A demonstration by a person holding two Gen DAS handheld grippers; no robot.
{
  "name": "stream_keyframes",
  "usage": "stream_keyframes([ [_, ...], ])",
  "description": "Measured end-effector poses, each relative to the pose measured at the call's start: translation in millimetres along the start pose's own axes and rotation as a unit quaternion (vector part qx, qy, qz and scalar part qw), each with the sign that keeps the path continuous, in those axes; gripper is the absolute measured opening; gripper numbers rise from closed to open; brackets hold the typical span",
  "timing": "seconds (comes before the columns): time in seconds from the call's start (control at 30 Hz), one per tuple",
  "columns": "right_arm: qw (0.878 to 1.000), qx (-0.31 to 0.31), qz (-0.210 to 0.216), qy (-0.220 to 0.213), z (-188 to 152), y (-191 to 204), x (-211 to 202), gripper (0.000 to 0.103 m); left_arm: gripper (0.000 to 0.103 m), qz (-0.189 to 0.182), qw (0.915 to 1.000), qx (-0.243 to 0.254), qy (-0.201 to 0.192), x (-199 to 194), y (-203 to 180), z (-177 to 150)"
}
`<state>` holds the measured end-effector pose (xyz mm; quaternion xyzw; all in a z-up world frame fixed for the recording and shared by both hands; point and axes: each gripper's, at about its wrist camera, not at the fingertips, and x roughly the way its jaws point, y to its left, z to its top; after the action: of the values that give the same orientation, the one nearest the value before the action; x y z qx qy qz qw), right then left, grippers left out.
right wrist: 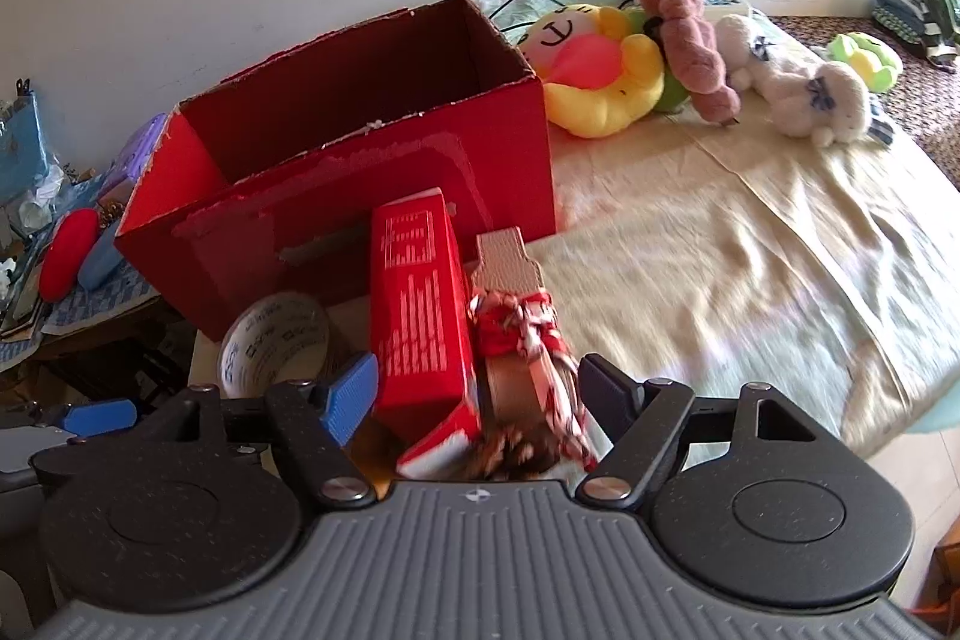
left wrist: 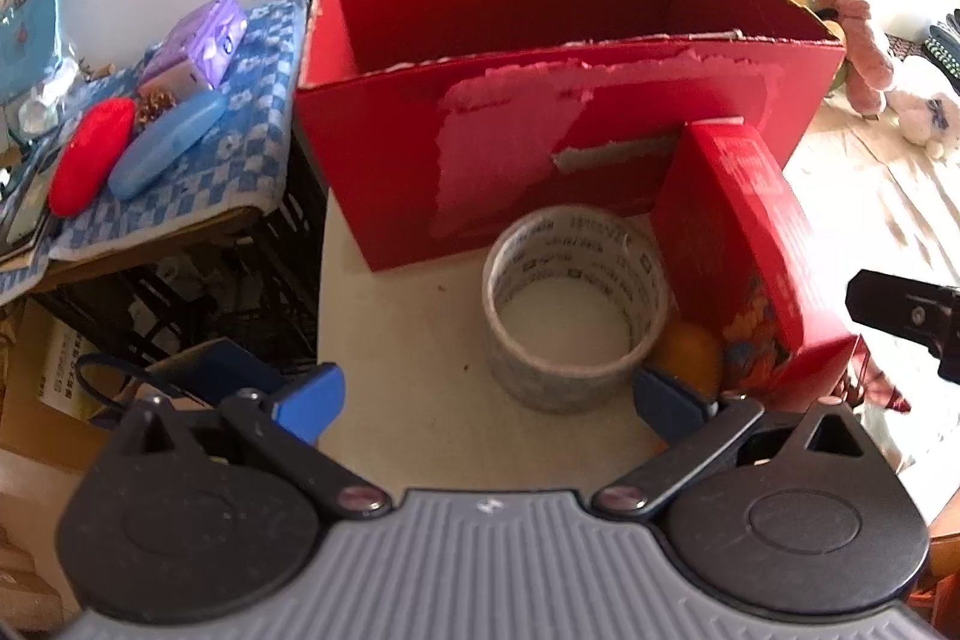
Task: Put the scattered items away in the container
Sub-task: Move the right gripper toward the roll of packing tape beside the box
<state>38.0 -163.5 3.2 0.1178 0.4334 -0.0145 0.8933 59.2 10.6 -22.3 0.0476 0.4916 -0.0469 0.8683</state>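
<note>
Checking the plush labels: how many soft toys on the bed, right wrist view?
4. The yellow plush is beside the red box, the brown plush to its right, the white plush further right, and the green plush behind it. More may be hidden.

Big red box (right wrist: 360, 172): open on top.
Small red box (right wrist: 417, 316) and tape roll (right wrist: 273, 340): stood in front.
Right hand-held gripper (right wrist: 477, 391): opened wide.

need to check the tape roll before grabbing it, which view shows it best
The left wrist view: the tape roll stands whole and unblocked between the left gripper's open jaws. In the right wrist view the roll sits off left, its lower part hidden behind the gripper.
</note>
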Motion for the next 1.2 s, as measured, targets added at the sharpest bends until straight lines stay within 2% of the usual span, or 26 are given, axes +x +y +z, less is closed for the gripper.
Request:
stream_keyframes([
  [0.13, 1.000, -0.009, 0.015, 0.000, 15.5, -2.9, 7.4, 0.074, 0.102, 0.000, 0.9999, 0.002, -0.014, 0.9, -5.0, 8.1],
  [0.27, 1.000, -0.013, 0.024, 0.008, 26.1, -13.8, 16.6, 0.074, 0.102, -0.025, 0.9991, 0.014, -0.031, 0.1, -1.7, 9.2],
  [0.33, 1.000, -0.013, 0.026, 0.011, 29.9, -22.0, 20.9, 0.072, 0.102, -0.034, 0.9985, 0.023, -0.037, -1.1, 0.5, 8.1],
  [0.47, 0.999, 0.000, 0.042, 0.031, 37.4, -42.9, 32.0, 0.062, 0.102, -0.082, 0.9951, 0.027, -0.048, -10.4, 7.9, 4.7],
  [0.53, 0.998, 0.002, 0.052, 0.042, 40.3, -49.8, 36.5, 0.057, 0.102, -0.091, 0.9941, 0.031, -0.051, -13.6, 8.1, 2.9],
  [0.63, 0.996, -0.014, 0.073, 0.056, 42.0, -49.4, 39.5, 0.056, 0.102, -0.072, 0.9961, 0.039, -0.033, -9.7, 5.0, 0.9],
  [0.7, 0.994, -0.044, 0.070, 0.065, 40.1, -44.6, 39.6, 0.056, 0.102, -0.068, 0.9969, 0.034, -0.015, -7.1, 5.5, -0.4],
  [0.97, 0.985, -0.106, 0.052, 0.125, 20.8, -49.1, 29.3, 0.056, 0.102, -0.093, 0.9912, 0.077, 0.055, -6.8, -2.4, -24.7],
  [1.2, 0.987, -0.086, 0.039, 0.131, -11.6, -39.4, 16.3, 0.056, 0.102, -0.091, 0.9899, 0.091, 0.058, -11.3, -7.0, -37.6],
])
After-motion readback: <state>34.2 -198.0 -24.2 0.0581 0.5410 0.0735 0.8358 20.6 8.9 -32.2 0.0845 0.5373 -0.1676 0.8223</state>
